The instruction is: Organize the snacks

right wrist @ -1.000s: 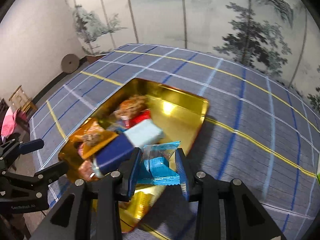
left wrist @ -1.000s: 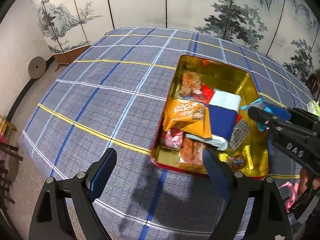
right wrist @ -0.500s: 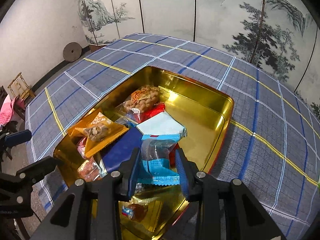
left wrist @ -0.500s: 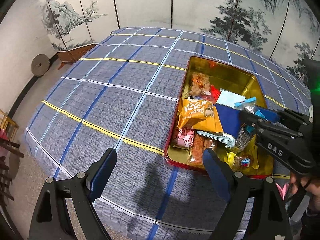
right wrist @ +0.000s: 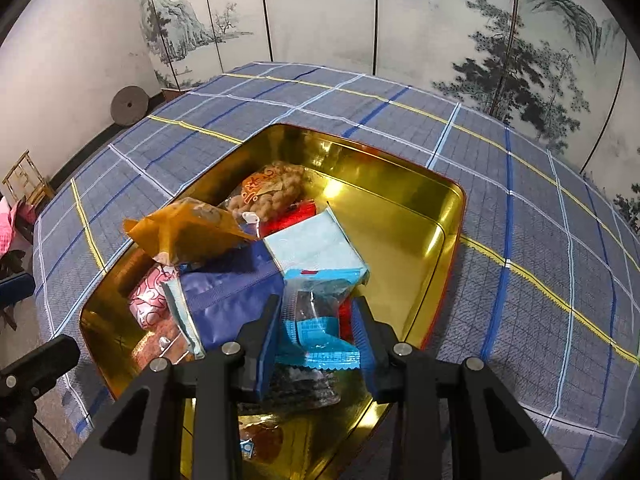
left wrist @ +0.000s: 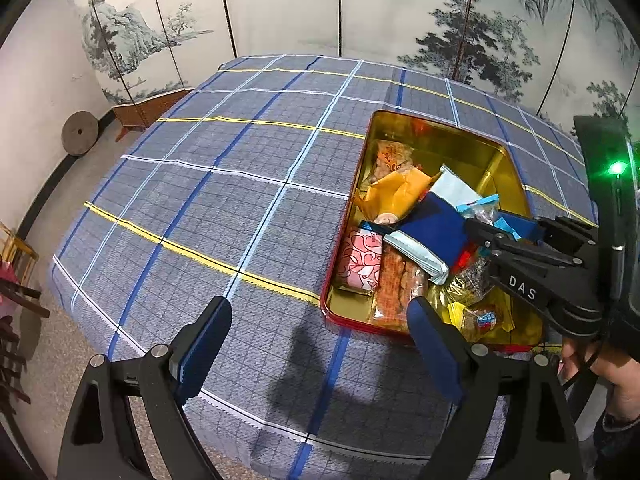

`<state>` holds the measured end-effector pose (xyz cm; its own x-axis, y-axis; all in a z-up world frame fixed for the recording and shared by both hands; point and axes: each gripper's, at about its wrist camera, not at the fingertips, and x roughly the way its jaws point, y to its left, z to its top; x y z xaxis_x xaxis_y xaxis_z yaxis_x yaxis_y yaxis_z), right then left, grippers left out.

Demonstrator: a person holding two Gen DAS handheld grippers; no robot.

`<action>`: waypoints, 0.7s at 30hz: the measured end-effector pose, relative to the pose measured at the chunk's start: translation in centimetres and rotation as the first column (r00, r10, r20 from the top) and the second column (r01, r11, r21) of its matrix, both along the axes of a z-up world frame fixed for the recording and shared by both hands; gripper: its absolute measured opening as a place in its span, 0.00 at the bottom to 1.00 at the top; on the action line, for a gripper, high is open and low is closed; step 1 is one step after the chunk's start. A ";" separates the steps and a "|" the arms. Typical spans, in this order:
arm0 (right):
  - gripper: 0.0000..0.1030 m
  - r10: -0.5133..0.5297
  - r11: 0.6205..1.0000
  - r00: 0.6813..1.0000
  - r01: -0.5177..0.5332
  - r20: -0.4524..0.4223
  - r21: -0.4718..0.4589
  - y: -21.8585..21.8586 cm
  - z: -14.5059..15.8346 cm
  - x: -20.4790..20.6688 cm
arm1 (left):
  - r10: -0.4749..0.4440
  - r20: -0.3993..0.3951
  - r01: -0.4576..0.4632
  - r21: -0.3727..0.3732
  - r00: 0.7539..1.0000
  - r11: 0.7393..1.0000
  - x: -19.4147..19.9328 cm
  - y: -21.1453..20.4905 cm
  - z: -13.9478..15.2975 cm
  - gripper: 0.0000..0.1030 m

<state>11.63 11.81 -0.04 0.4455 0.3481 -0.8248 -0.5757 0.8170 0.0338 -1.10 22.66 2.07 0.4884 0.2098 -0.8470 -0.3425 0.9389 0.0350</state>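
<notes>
Blue plaid cloth (right wrist: 520,208) covers the table before a painted folding screen, and on it sits the gold tin (right wrist: 416,224) of snacks. A light-blue snack packet (right wrist: 320,332) is pinched between the pads of the right gripper (right wrist: 316,344), its long axis running away from the tongs, directly over the tin's near end above the heaped packets. It likely needs only lowering and release. The left gripper (left wrist: 320,356) hangs wide open and empty over bare cloth, left of the tin.
</notes>
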 end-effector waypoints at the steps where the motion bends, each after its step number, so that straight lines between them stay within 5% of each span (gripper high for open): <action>1: 0.35 0.000 1.000 1.000 0.000 -0.001 -0.001 0.0 0.1 -0.1 | -0.002 0.000 0.002 0.002 1.000 1.000 0.0 -0.2 0.0 0.85; 13: 0.79 -0.039 0.999 0.998 0.037 0.055 0.036 -1.7 2.9 -2.2 | -0.026 -0.004 0.026 0.013 1.000 1.000 0.1 -1.5 0.2 0.85; 21: 0.81 -0.100 0.995 0.992 0.098 0.078 0.022 -4.8 4.4 -4.5 | -0.047 -0.010 0.047 0.021 0.999 0.999 0.3 -2.8 0.1 0.86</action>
